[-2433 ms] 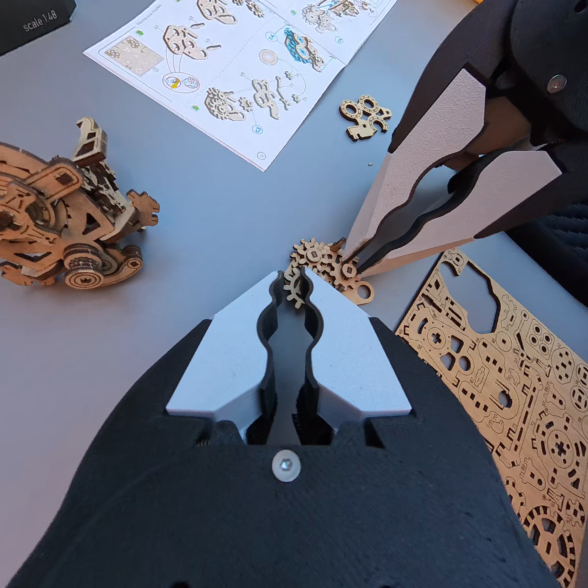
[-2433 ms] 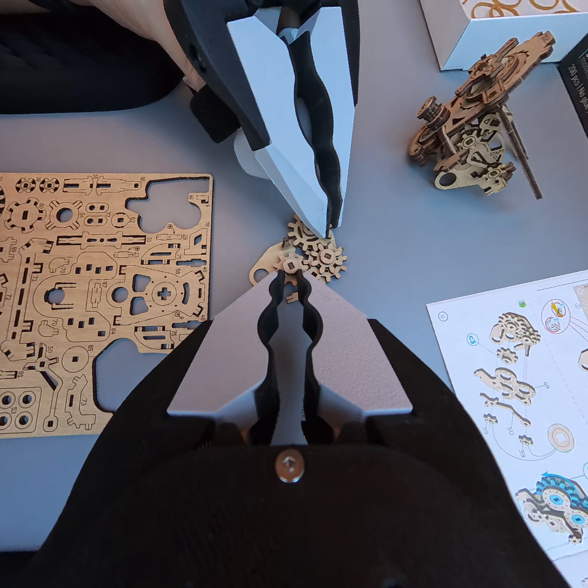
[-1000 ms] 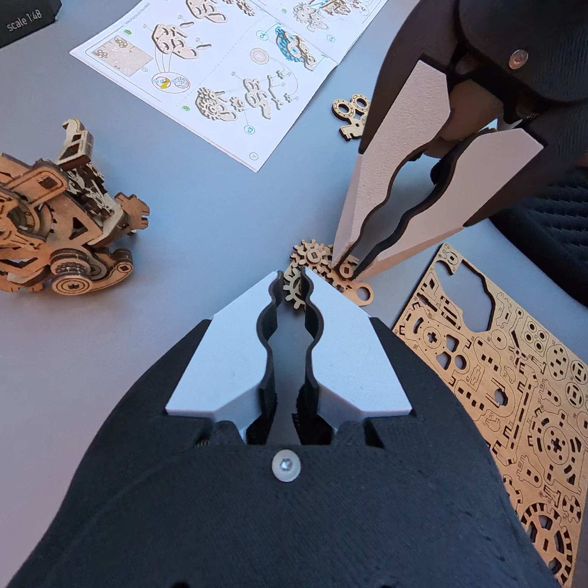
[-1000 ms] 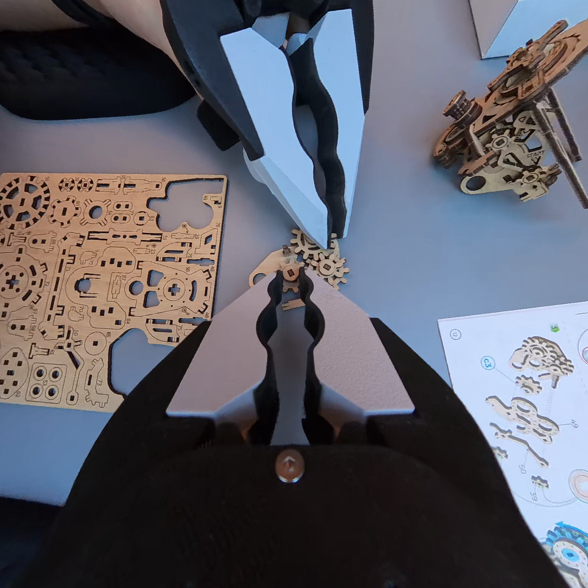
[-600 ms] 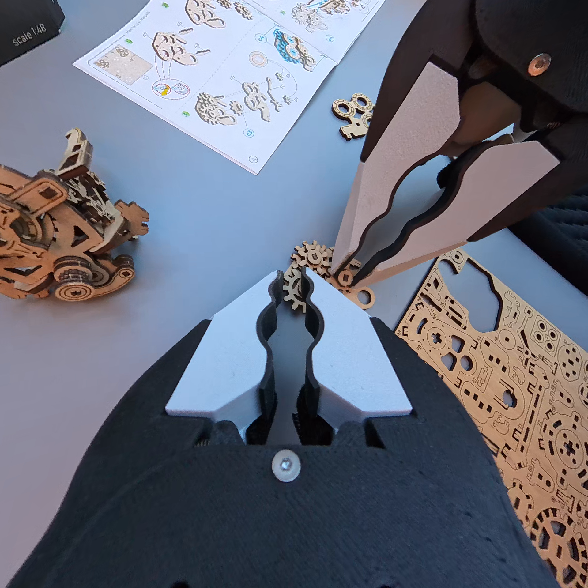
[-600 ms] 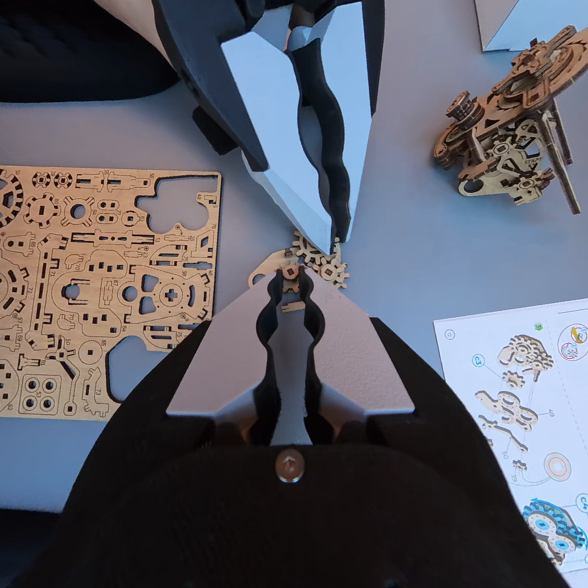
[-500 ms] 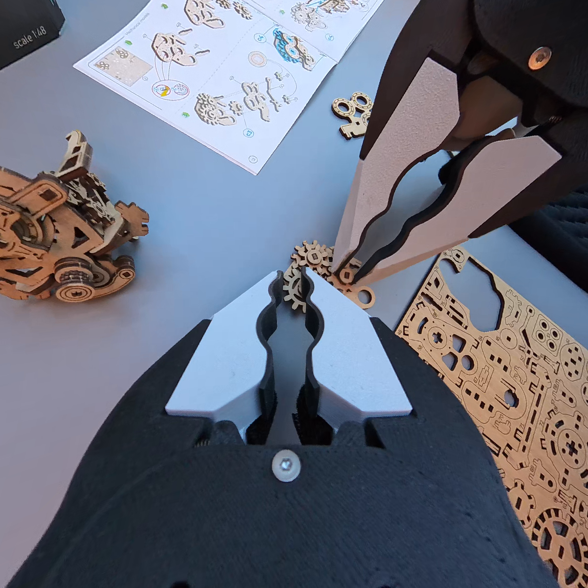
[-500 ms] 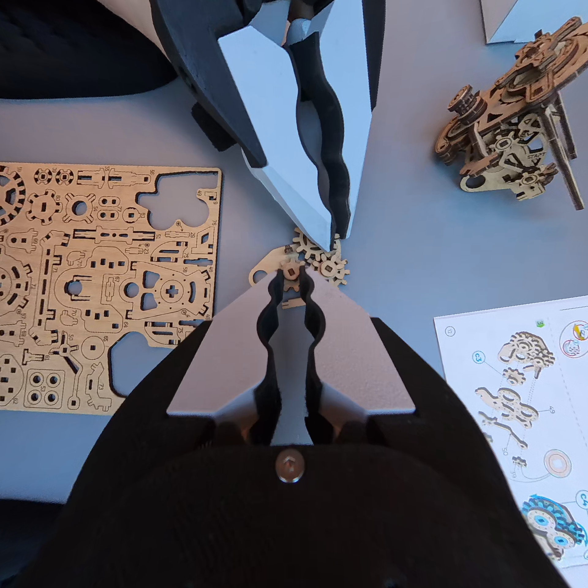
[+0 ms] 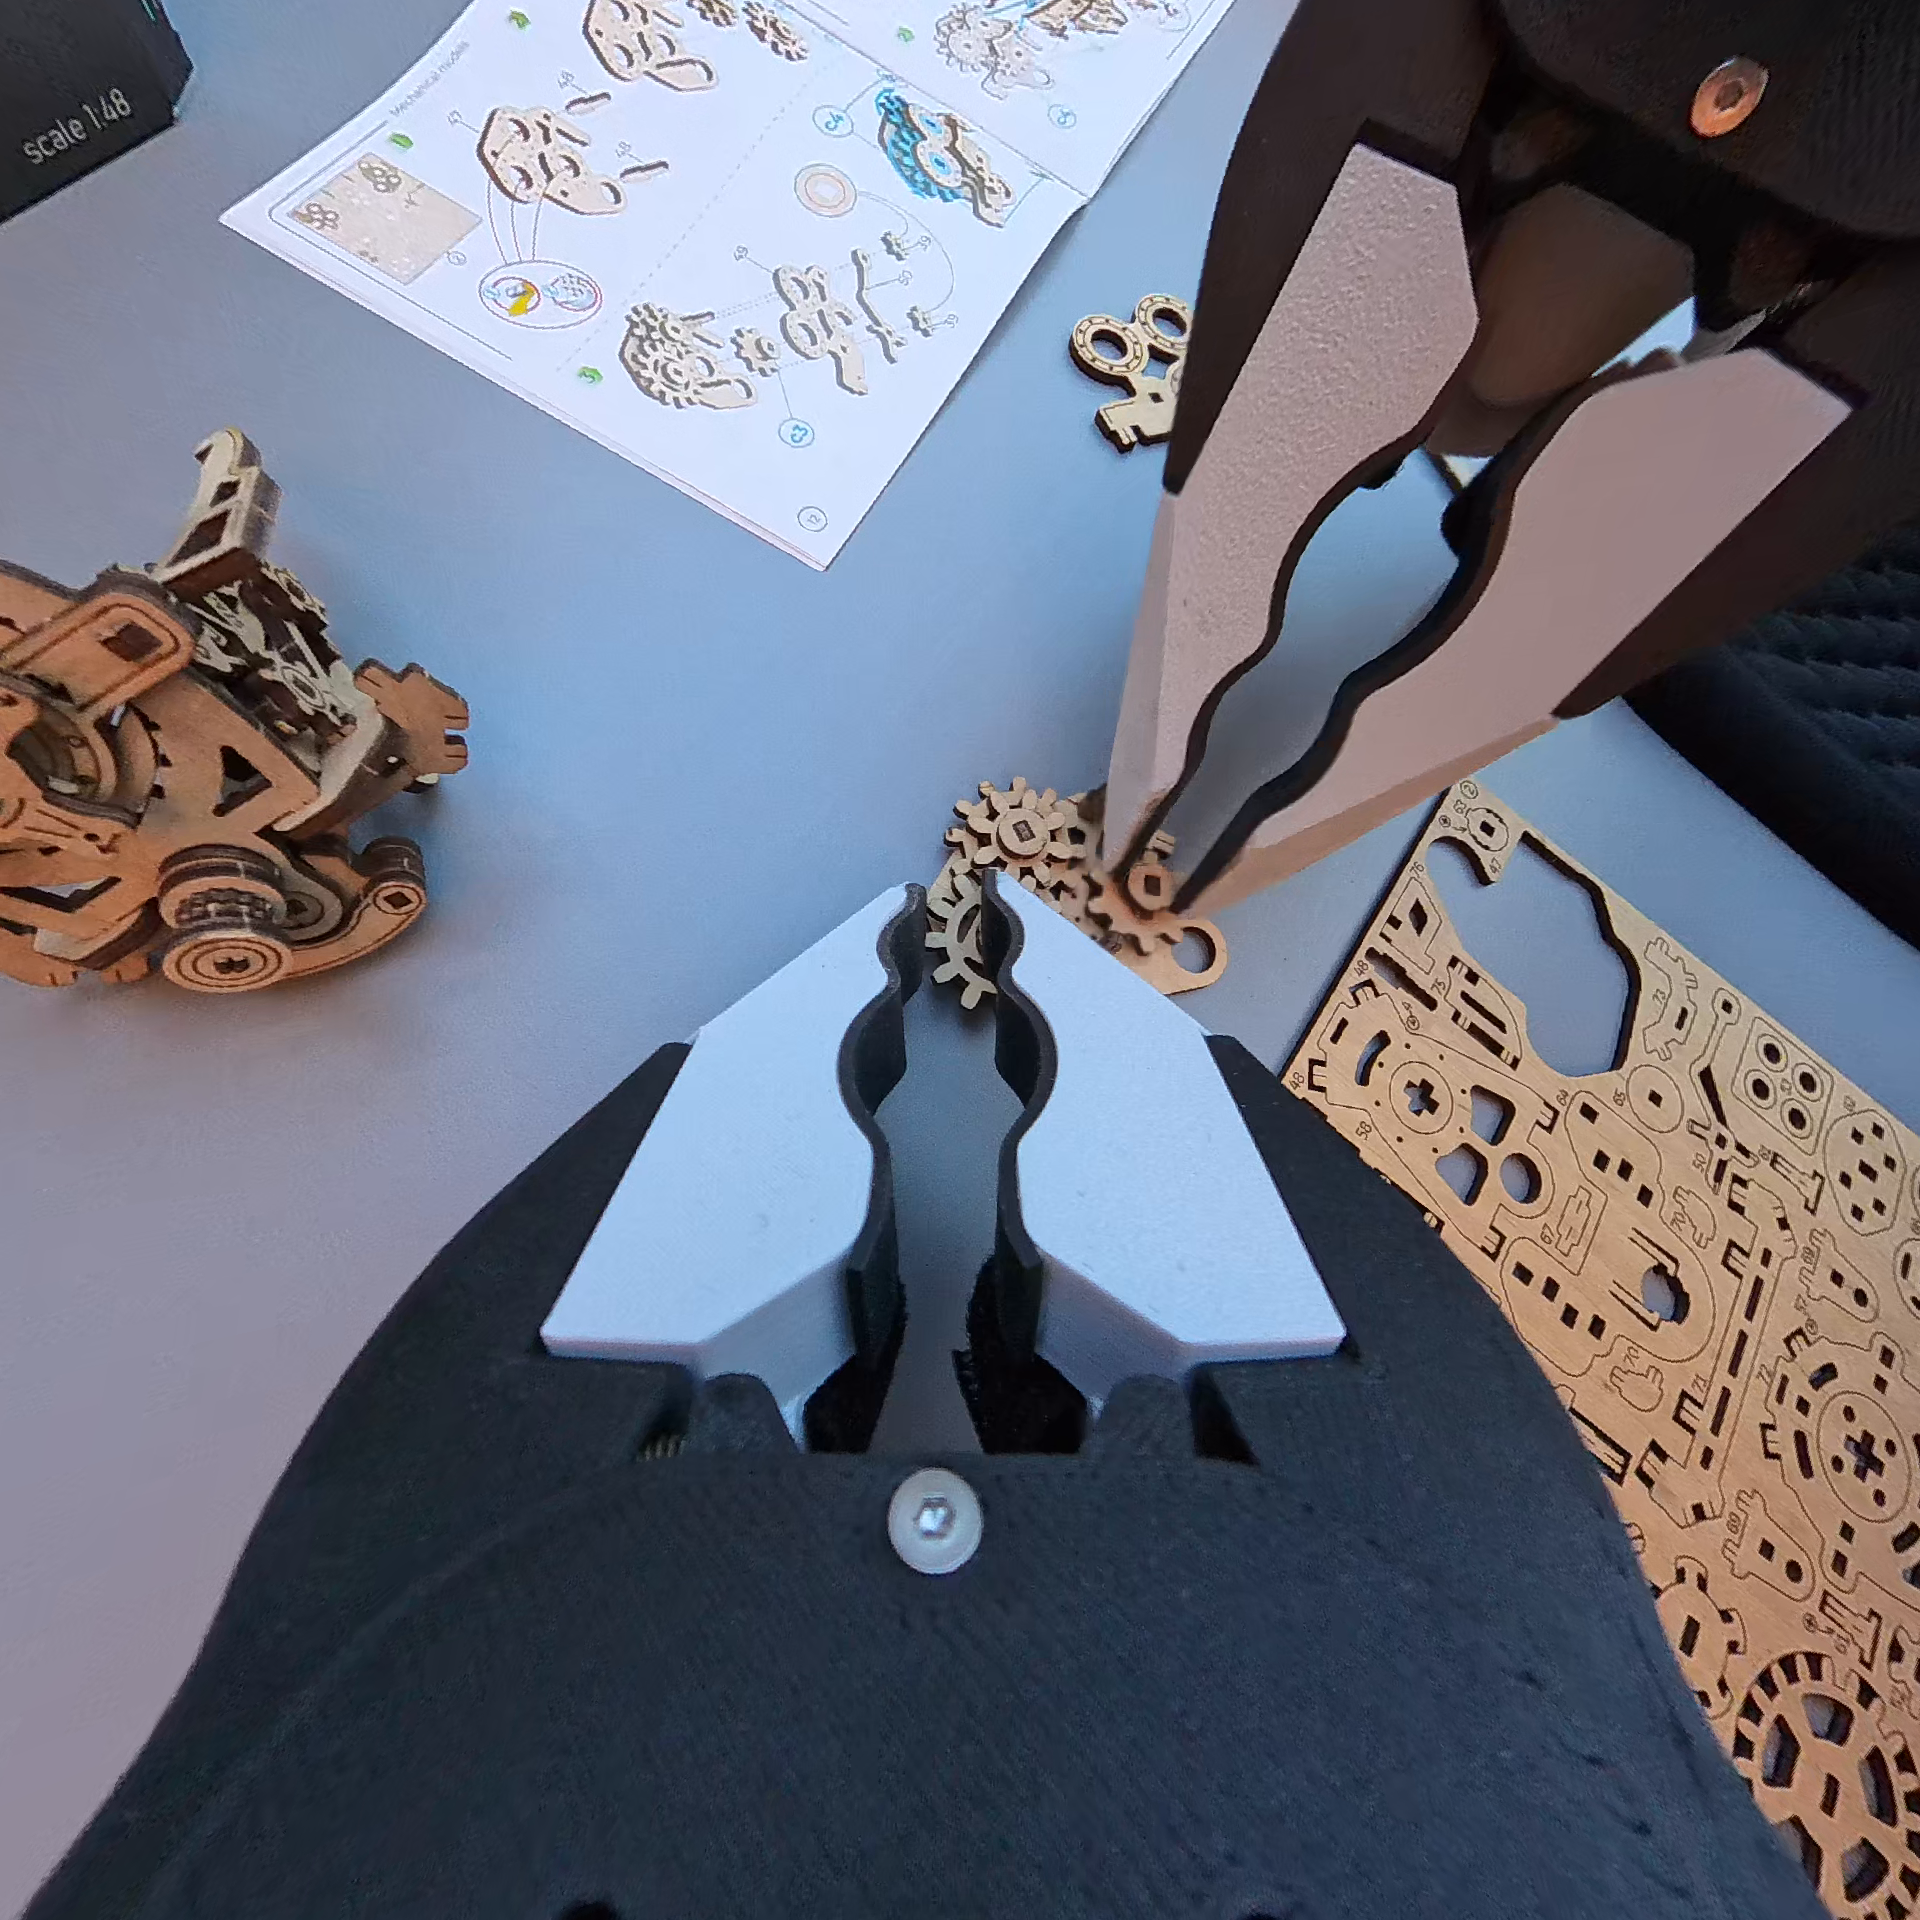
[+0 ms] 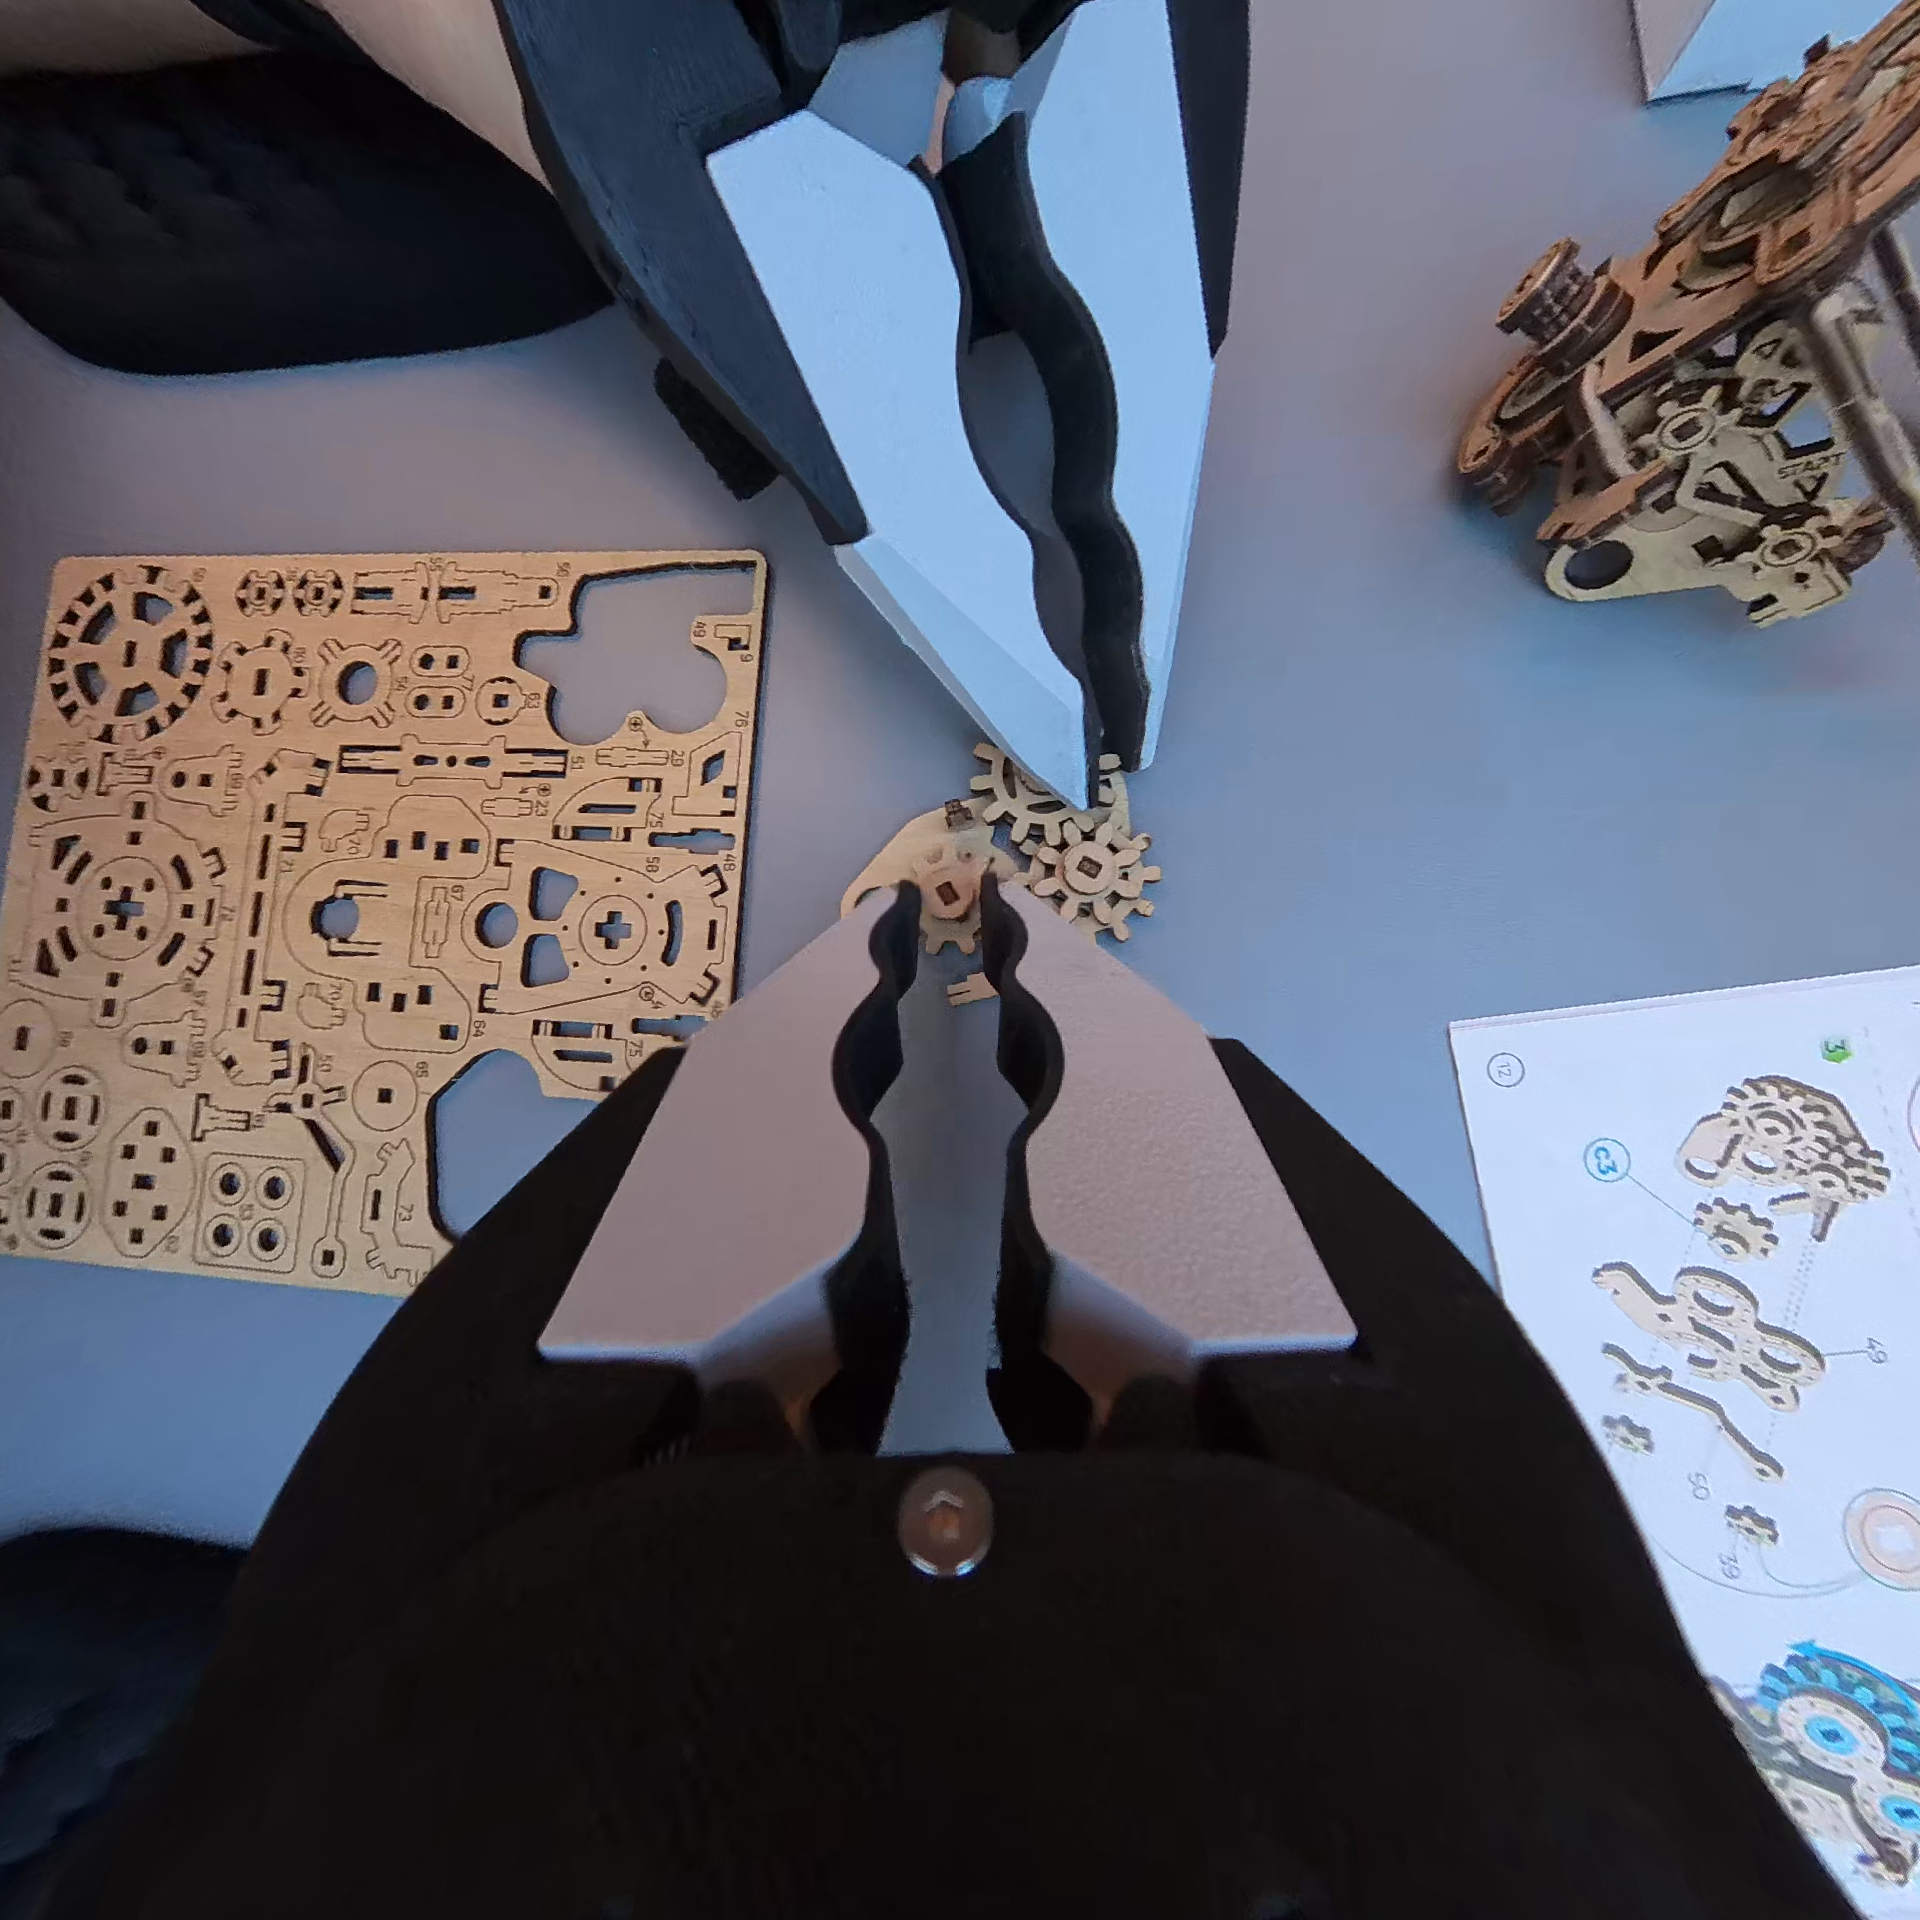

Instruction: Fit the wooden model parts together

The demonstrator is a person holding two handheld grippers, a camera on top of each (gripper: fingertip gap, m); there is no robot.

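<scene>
A small wooden gear cluster [image 9: 1081,883] lies on the grey table: a flat plate with a ring end [image 9: 1195,951] that carries several toothed gears. My left gripper [image 9: 951,904] is shut on the rim of one larger gear [image 9: 961,940]; in the right wrist view it [image 10: 1107,769] comes down from the top onto that gear [image 10: 1023,805]. My right gripper [image 10: 945,899] is shut on a small pinion with a square hole [image 10: 948,896]. In the left wrist view it [image 9: 1148,883] comes in steeply from the upper right.
A laser-cut wooden parts sheet [image 9: 1662,1195] [image 10: 343,914] lies beside the cluster. An open instruction booklet [image 9: 727,208] [image 10: 1714,1299], a part-built wooden model [image 9: 187,748] [image 10: 1714,416], a loose flat part [image 9: 1132,364] and a tiny offcut [image 10: 971,987] are nearby. A dark cushion [image 10: 260,208] lies at the table's edge. The tips of both grippers are at nearly the same place.
Both grippers stay clamped on the gear cluster. The right gripper has tipped to a steeper angle over the pinion. The cluster has barely shifted on the table.
</scene>
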